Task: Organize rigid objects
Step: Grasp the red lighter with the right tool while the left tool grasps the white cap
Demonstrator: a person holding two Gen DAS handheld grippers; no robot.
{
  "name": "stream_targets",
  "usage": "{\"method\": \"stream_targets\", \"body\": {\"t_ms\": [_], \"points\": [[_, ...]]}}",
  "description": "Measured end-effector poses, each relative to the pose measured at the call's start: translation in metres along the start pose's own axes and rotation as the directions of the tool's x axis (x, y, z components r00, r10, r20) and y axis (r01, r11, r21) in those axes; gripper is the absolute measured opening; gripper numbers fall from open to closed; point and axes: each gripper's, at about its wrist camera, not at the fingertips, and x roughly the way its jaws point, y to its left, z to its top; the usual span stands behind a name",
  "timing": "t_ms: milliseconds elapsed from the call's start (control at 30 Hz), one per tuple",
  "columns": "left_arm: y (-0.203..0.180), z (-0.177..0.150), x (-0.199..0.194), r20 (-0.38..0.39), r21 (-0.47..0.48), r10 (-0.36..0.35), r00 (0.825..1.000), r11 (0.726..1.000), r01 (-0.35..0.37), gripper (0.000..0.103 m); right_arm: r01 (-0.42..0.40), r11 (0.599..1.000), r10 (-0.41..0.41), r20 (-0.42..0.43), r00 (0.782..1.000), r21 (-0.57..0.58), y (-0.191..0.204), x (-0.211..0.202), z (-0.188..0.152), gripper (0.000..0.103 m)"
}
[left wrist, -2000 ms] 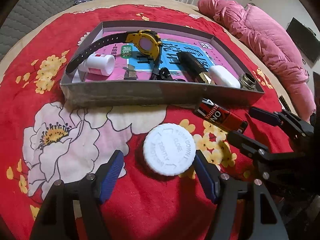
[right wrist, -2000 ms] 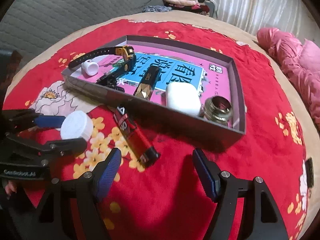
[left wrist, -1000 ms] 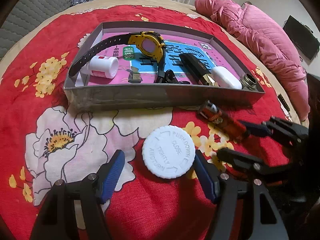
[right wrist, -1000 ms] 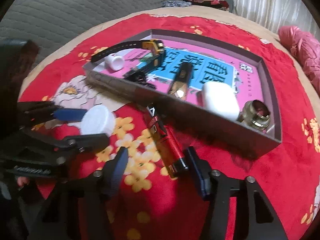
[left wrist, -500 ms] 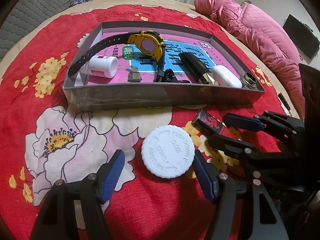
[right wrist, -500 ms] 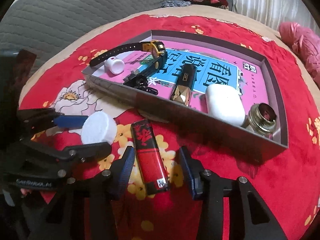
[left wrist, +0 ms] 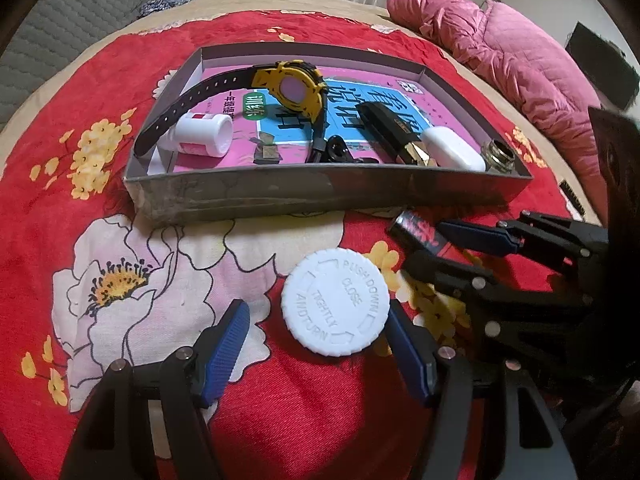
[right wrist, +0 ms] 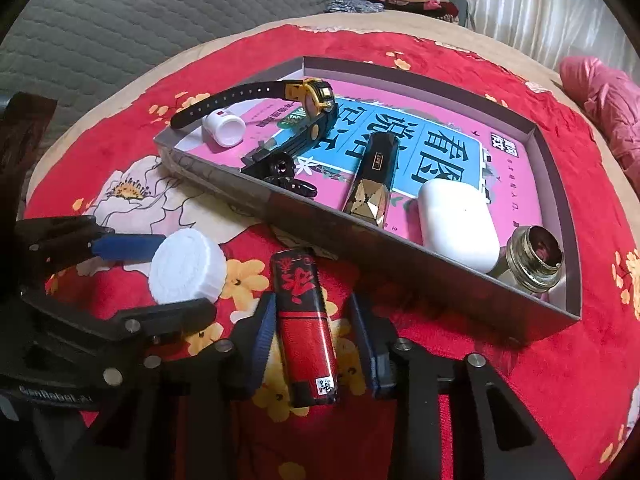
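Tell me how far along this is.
Done: watch, white bottle, white case and metal fitting lie in the tray. In hand: right hand-held gripper has just been closing around the red lighter. Remaining: lighter and white cap, straddled by the open left hand-held gripper.

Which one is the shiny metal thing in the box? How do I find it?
Find the grey box on the red flowery cloth. In the right wrist view, look in its near right corner, beside the smooth white case. The metal fitting is a short, shiny round piece with a dark hole on top, the only metal ring there.
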Motion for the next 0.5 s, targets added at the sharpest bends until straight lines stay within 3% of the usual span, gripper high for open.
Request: {"method": "stream_targets", "body": {"t_ms": [233,500], "points": [[0.0,-0.001,0.001,0.0,0.006,0.01,1.0,1.0,-0.01,0.068,-0.03,0.996,0.028,0.016,0.999,0.088,-0.01,-0.003,-0.003,0.024],[-0.005,0.003,0.006,0.007,0.003,0.043,0.999,0.999,-0.043,0.068,-0.051,0.985,0.046,0.032,0.998,0.163,-0.016,-0.012,-0.013,0.023]]}}
